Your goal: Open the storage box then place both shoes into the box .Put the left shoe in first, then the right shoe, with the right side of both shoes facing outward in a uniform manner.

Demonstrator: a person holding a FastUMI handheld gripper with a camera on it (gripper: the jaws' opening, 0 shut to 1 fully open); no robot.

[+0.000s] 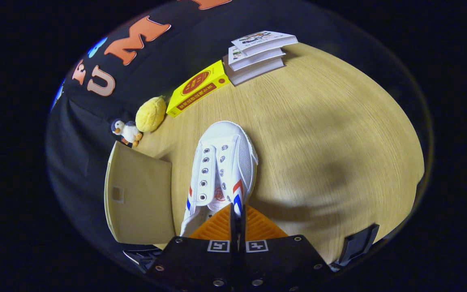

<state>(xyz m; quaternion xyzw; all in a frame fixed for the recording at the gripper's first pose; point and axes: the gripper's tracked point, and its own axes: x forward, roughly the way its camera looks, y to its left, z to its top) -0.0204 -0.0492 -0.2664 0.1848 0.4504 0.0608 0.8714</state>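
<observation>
A white canvas shoe [225,162] with red and blue side stripes points its toe away from me, over the wooden table [318,134]. My gripper [237,213] is shut on the shoe's right side wall near the opening; both fingers press together on the thin canvas edge. The shoe's heel is hidden behind the fingers. To the left of the shoe stands a beige panel of the storage box [138,198] with a small square tab on it. I cannot tell whether the shoe rests on the table or hangs just above it.
A yellow book [198,87] and a stack of white books [258,52] lie at the table's far side. A yellow plush [151,114] and a small penguin toy [127,130] sit behind the box panel. Bare wood spreads to the right of the shoe.
</observation>
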